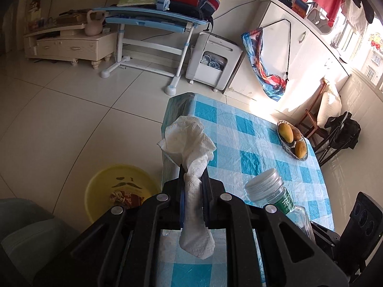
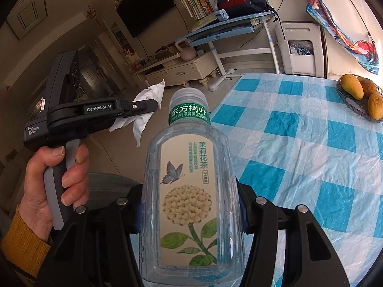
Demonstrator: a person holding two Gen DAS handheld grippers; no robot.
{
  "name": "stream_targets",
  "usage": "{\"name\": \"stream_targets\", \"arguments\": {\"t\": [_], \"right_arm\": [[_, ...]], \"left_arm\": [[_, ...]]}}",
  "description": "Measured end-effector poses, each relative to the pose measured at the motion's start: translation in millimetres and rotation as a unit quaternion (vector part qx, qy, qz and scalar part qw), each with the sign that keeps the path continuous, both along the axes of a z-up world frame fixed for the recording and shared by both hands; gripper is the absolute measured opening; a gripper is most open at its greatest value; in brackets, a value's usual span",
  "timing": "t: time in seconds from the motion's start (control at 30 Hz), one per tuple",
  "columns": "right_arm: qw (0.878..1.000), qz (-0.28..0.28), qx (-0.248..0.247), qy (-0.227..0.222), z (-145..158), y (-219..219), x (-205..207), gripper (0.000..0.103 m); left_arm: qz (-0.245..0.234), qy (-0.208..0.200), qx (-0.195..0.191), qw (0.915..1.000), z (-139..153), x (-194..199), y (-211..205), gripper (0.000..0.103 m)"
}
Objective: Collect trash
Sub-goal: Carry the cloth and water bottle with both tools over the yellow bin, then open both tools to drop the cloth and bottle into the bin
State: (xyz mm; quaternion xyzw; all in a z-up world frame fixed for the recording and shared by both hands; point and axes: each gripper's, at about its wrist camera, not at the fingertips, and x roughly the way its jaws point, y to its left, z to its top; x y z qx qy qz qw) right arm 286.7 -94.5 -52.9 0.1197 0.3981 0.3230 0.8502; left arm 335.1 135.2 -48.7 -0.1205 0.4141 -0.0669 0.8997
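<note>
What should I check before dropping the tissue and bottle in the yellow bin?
1. Left gripper clamped on tissue: ok.
2. Right gripper holding bottle: ok.
3. Bottle capped: ok, cap on.
4. Bin open and unobstructed: ok, only a wrapper inside.
5. Tissue over bin: not ok, it hangs by the table edge, bin off to the left.
6. Bottle empty: cannot tell.
</note>
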Motion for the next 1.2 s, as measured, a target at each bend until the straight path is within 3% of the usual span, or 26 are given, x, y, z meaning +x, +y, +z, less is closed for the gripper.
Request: {"name": "stream_targets", "arguments": {"t": [0.1,0.23,0.6,0.63,0.67,0.73,0.83,0.93,1.2], "right_arm": [[1.0,0.014,-0.006,0.003,-2.3,16.7,8.4,0.056],[0.999,0.03,-0.023,0.008,-5.2,37.3,20.0,0.056],[0.996,0.056,-0.062,0.009,-12.5,86.2,46.4,0.056],[0.996,0.057,-0.064,0.011,-13.9,90.9,48.7,0.056],[0.996,0.059,-0.066,0.012,-15.3,94.6,50.7,0.056],[0.995,0.063,-0.072,0.014,-18.1,102.3,55.0,0.056],[0.994,0.07,-0.081,0.016,-21.5,114.5,57.8,0.056],[0.993,0.079,-0.09,0.017,-26.0,129.7,63.2,0.056],[0.99,0.091,-0.108,0.014,-38.6,174.4,84.6,0.056]], "left_arm": [[0.017,0.026,-0.015,0.9994,-13.4,15.5,22.1,0.012],[0.051,0.064,-0.066,0.9944,-35.7,31.7,53.3,0.012],[0.127,0.134,-0.11,0.9766,-85.4,53.5,99.2,0.012],[0.139,0.14,-0.117,0.9733,-89.4,53.6,105.0,0.015],[0.152,0.148,-0.124,0.9693,-94.1,52.5,111.8,0.025],[0.182,0.154,-0.139,0.9611,-98.7,49.2,125.7,0.037],[0.218,0.133,-0.162,0.9532,-92.6,39.0,143.8,0.045],[0.245,0.101,-0.151,0.9524,-75.6,27.7,151.5,0.052],[0.272,-0.008,-0.027,0.962,-15.2,19.0,133.6,0.077]]}}
